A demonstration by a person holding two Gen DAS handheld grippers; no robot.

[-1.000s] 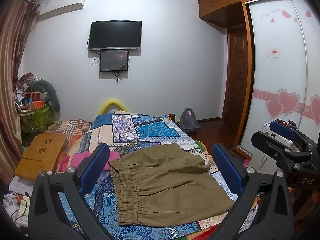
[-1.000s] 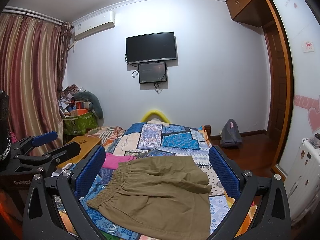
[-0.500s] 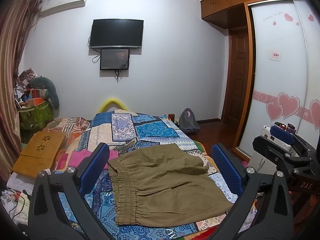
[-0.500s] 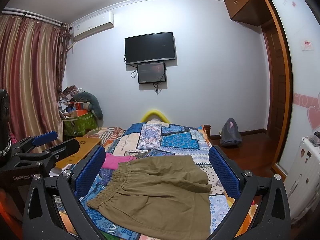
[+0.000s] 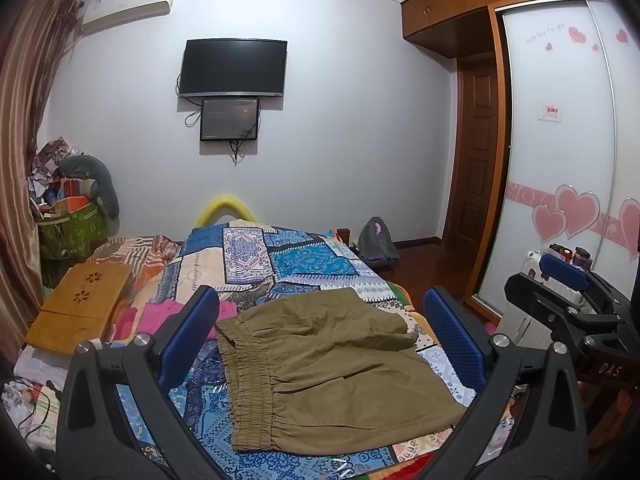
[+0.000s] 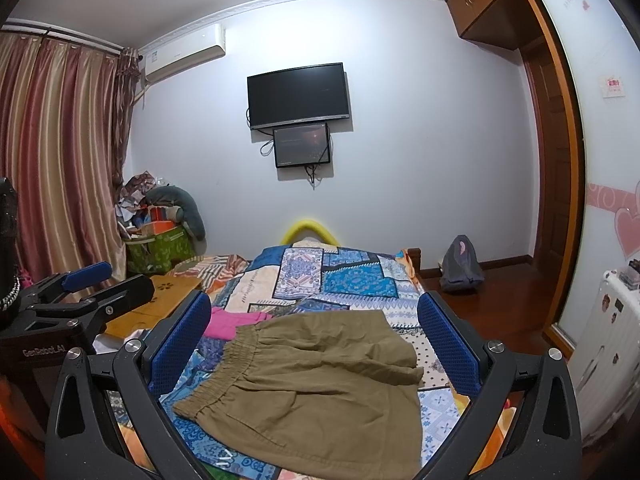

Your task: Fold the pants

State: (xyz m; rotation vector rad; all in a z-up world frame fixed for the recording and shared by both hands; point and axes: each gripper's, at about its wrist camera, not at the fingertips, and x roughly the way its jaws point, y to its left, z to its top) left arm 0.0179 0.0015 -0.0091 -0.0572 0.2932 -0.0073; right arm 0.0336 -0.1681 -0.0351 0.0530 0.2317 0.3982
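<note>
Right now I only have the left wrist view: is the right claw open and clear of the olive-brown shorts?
Observer: Yes. Its own view shows the right claw wide open and gripping nothing, with the olive-brown shorts flat on the patchwork bedspread.
Operator: My finger hides part of the pink cloth. Where does it end?
Observer: The pink cloth reaches the far end of the elastic waistband. I cannot tell whether it is tucked under.
Operator: And my left claw, seen from outside?
Observer: The left claw sits left of the shorts, in front of the light wooden lap table, jaws apart.
</note>
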